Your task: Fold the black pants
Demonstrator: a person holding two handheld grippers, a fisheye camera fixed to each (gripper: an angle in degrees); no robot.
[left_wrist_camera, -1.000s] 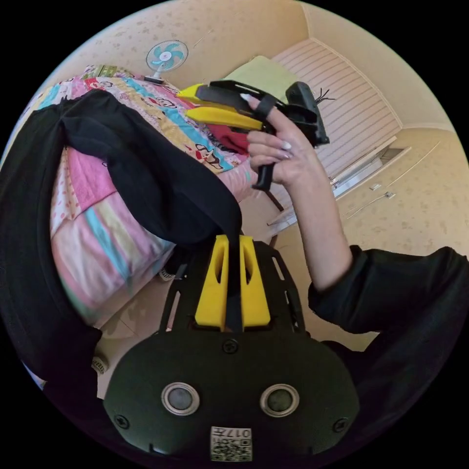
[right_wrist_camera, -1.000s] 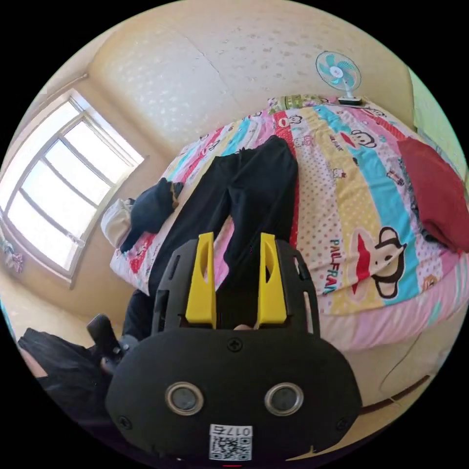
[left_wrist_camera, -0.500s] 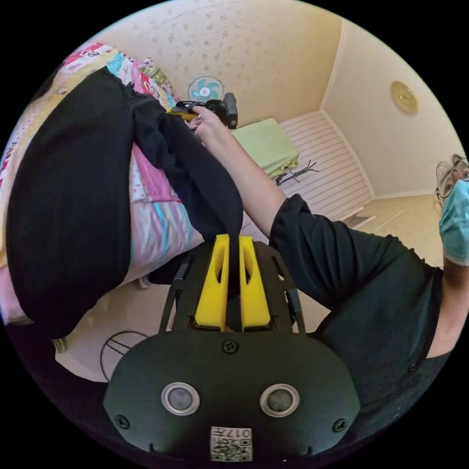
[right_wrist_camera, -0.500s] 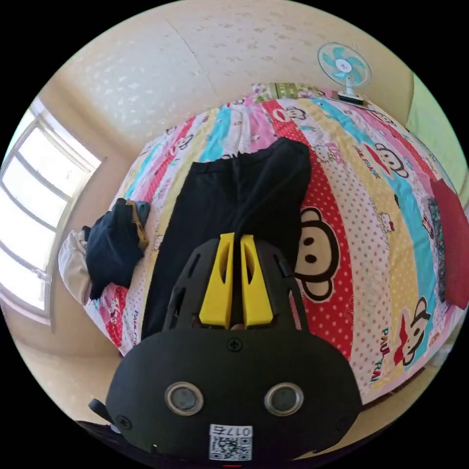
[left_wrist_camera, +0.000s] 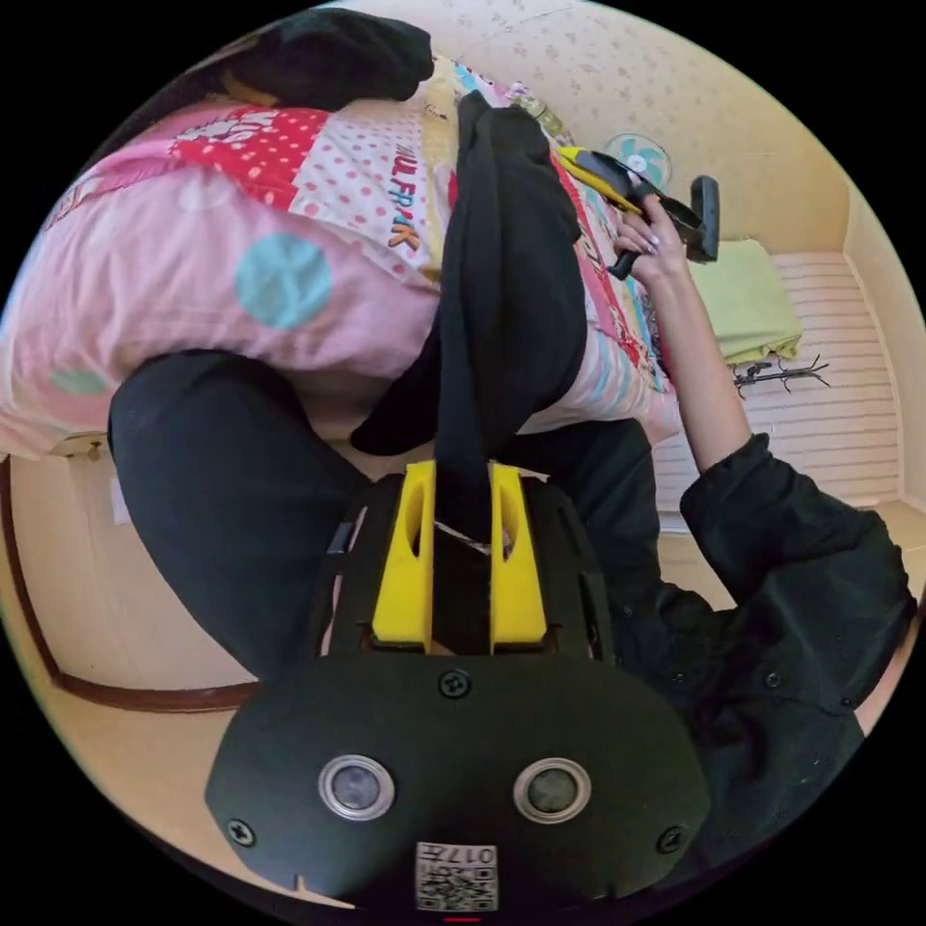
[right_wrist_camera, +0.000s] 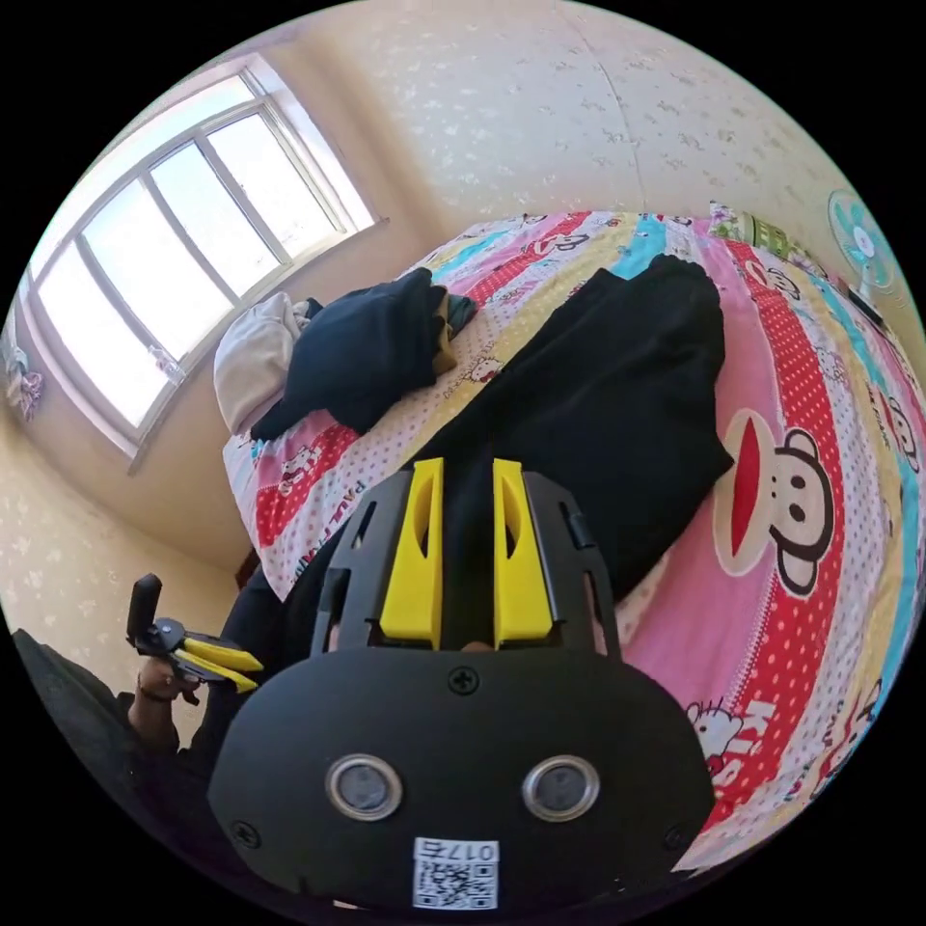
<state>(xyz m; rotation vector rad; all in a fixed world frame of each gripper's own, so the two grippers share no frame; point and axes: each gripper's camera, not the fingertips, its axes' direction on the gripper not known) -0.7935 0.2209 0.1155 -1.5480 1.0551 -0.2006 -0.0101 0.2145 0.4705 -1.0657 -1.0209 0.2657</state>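
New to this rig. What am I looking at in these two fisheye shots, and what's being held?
No robot here: a person holds hand tongs, each carrying its own fisheye camera. The left gripper view looks past the left tongs, whose yellow jaws pinch the black pants; the right tongs show up there too, in the person's hand. The right gripper view looks past the right tongs, with pants fabric between the jaws. The pants lie on a bed with a cartoon bedsheet, hanging over its edge. A dark clothes pile sits near the window.
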